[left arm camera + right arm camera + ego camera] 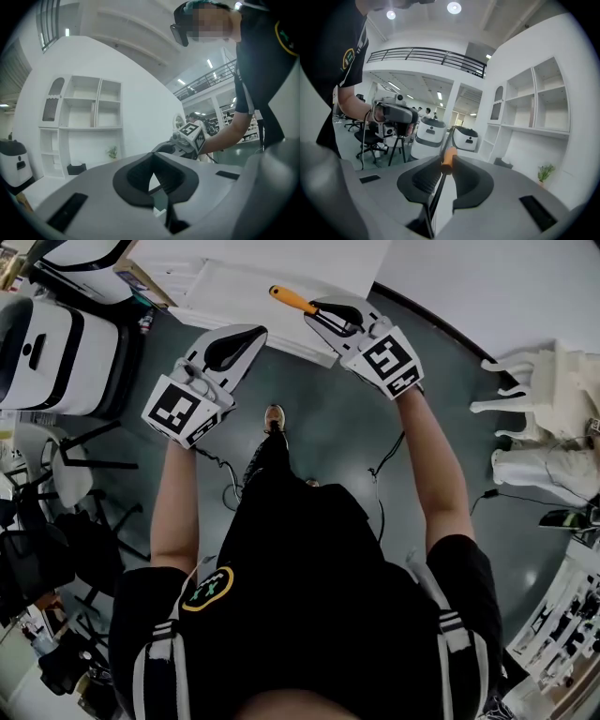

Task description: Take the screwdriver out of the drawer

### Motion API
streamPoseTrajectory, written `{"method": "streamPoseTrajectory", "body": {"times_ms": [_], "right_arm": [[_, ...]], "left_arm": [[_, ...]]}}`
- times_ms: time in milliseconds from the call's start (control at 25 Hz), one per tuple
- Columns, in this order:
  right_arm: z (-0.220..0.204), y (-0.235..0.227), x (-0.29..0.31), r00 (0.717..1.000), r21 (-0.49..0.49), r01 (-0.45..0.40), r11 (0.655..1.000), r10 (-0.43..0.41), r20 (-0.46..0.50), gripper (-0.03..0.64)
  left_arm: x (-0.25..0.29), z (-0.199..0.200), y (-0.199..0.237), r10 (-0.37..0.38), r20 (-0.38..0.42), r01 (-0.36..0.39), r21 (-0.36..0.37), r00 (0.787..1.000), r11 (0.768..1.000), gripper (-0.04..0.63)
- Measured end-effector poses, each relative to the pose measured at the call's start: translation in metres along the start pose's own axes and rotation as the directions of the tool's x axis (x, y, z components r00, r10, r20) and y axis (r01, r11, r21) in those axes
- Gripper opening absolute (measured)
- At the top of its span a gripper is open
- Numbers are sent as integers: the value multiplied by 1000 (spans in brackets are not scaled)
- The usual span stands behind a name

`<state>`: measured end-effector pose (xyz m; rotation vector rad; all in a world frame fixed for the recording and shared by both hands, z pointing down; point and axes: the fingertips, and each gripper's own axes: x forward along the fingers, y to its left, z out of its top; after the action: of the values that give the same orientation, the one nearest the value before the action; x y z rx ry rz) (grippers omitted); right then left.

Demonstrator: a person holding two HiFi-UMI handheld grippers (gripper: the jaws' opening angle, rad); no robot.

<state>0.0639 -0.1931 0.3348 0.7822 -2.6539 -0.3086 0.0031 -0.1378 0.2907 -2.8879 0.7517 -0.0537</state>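
The right gripper (323, 315) is clamped on the screwdriver (291, 299), its orange handle jutting past the jaw tips above the white drawer unit (234, 292), whose contents cannot be made out. The left gripper (242, 341) is seen closed and empty nearby.

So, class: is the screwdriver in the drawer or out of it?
Out. The right gripper is shut on the screwdriver and holds it in the air, with only the room behind it.
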Motion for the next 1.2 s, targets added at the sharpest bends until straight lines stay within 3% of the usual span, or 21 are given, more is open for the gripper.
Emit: {"method": "streamPoseTrajectory", "body": {"times_ms": [680,800,960,1200], "right_arm": [[63,110,-163,983,35,53,998,-58,172,98],[71,123,-178,983,31,69,997,-73,168,98],[94,140,-192,965,29,57,998,-62,255,98],[114,160,-198,960,45,62,997,-72,272,98]], "left_arm": [[-36,59,-151,-5,9,4,29,1000,1000,17],[-44,66,-166,-16,6,16,36,1000,999,17],[-54,72,-179,-30,-2,30,38,1000,999,17],[-73,74,-183,-38,-2,38,35,999,999,17]]}}
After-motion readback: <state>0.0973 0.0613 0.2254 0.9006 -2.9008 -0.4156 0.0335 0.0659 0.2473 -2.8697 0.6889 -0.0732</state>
